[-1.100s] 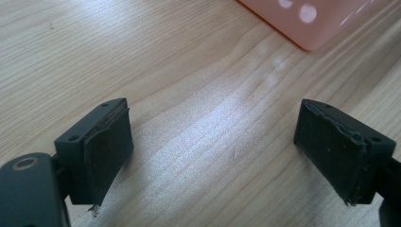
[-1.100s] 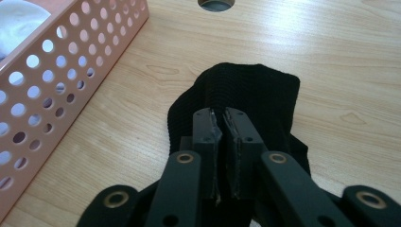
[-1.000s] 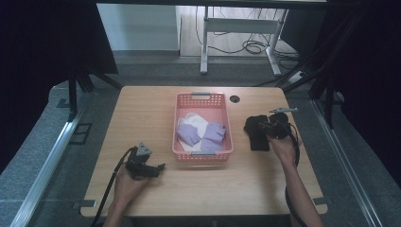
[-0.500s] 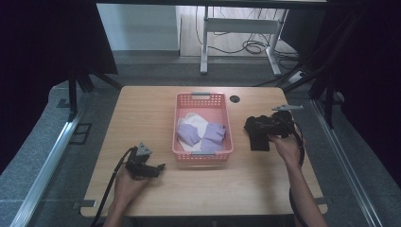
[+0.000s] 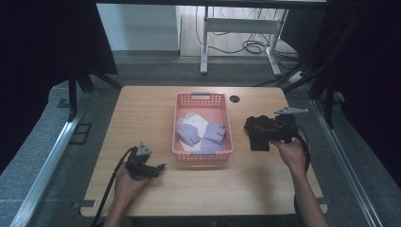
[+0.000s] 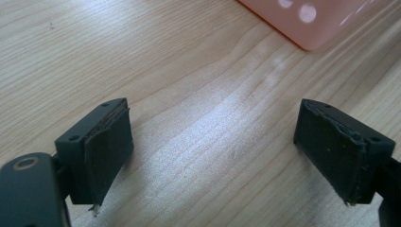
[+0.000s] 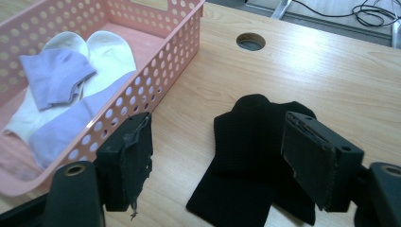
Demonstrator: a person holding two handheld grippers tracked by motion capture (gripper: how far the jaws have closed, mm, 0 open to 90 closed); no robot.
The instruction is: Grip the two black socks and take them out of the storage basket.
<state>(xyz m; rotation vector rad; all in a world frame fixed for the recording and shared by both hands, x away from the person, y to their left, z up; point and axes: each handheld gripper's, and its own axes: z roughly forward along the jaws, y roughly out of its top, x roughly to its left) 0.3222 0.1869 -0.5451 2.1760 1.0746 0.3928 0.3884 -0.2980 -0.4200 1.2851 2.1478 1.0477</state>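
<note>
Two black socks [image 7: 255, 156] lie flat on the table [image 5: 156, 104] right of the basket [image 5: 224, 150]; your right gripper [image 7: 217, 161], jaws just opened, hangs empty above them. Your left gripper [image 6: 213, 146] gapes over bare wood.

Two hand-held grippers, both with jaws apart

Left gripper [image 5: 160, 168] low at the near left, gripped from behind by the left hand [image 5: 126, 182], jaws spread wide with nothing between. Right gripper [image 5: 257, 134] at the right, carried by the right hand [image 5: 291, 152] on an outstretched forearm, angled down, jaws just opened and clamping nothing.
</note>
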